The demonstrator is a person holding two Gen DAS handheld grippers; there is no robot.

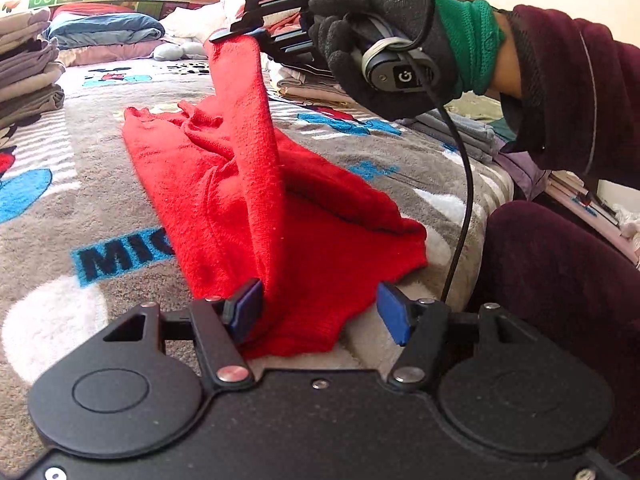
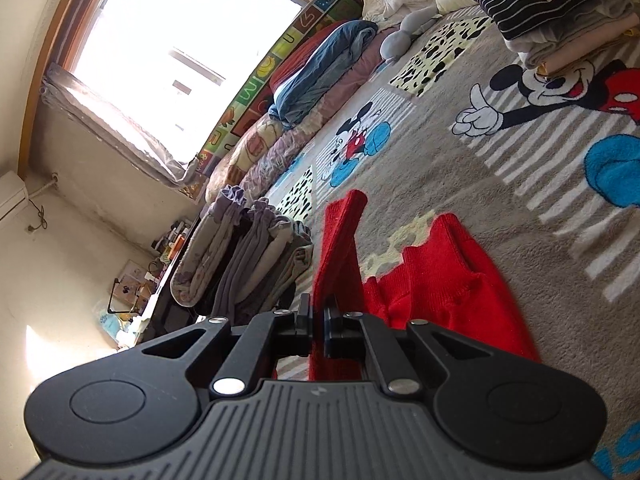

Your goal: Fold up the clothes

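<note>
A red knit sweater (image 1: 256,184) lies on a grey cartoon-print blanket (image 1: 80,184). My left gripper (image 1: 320,312) is open, its blue pads (image 1: 394,312) either side of the sweater's near hem. My right gripper (image 1: 236,32), held by a gloved hand, is shut on a red sleeve (image 1: 244,96) and lifts it above the sweater. In the right wrist view the right gripper (image 2: 318,320) is clamped on that sleeve (image 2: 338,248), with the sweater body (image 2: 448,280) below.
Folded grey clothes (image 1: 24,72) are stacked at the left. Folded clothes (image 1: 304,88) lie behind the sweater. Pillows and a blue quilt (image 1: 104,32) line the back. The bed edge (image 1: 476,240) drops off at the right, by my maroon-clad leg (image 1: 560,280).
</note>
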